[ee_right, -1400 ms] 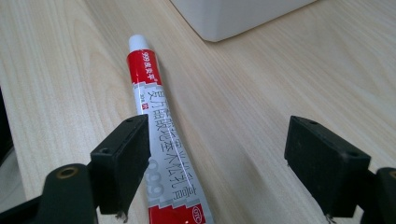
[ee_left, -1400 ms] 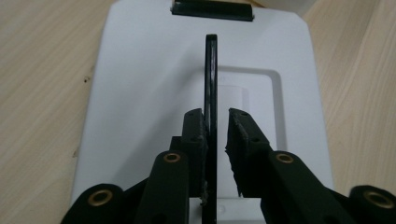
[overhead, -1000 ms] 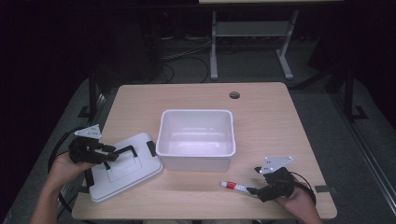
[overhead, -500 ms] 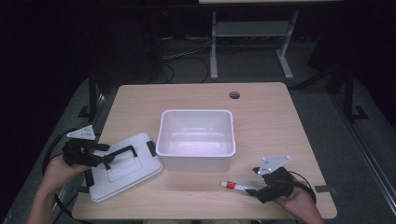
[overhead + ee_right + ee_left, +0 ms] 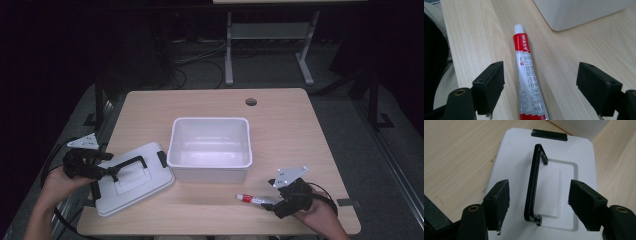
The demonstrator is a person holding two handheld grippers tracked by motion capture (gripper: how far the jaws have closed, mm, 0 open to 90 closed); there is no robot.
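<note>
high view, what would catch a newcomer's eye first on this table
The white open bin stands empty at the middle of the wooden table. To its left its white lid lies flat with the black handle raised between the open jaws of the left hand-held gripper, which have just been opening. Near the front edge, a red and white tube lies between the open jaws of the right hand-held gripper.
</note>
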